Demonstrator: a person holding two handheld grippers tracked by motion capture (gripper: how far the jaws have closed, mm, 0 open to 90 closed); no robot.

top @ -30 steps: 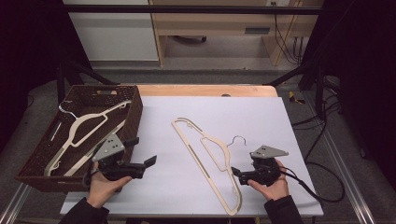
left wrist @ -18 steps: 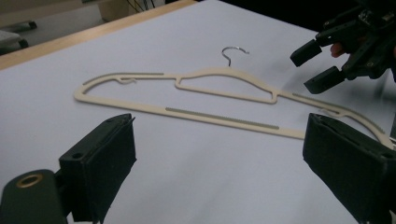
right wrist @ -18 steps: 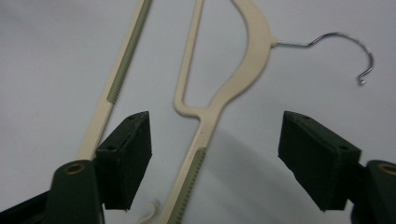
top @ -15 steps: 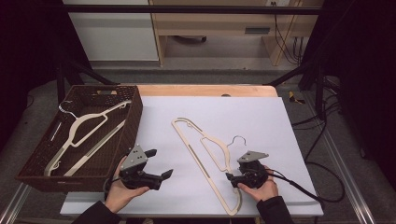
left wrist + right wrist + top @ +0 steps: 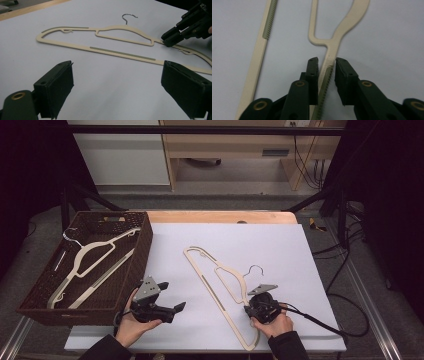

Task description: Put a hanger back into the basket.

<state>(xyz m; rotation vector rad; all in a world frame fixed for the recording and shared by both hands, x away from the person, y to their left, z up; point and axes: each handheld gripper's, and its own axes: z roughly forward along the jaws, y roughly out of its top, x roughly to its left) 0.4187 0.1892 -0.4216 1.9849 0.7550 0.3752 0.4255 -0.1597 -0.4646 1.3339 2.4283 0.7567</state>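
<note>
Right tool (image 5: 326,65) has just been closing its jaws around the cream hanger's (image 5: 220,285) upper arm, straddling the ribbed grip strip with a sliver of gap either side, so nothing is pinched yet. That hanger lies flat on the white worktop (image 5: 280,250), to the right of the brown basket (image 5: 142,245), which already holds another hanger (image 5: 87,257). Left tool (image 5: 170,297) waits between basket and hanger, jaws spread wide, probably ready to steady the long bar.
</note>
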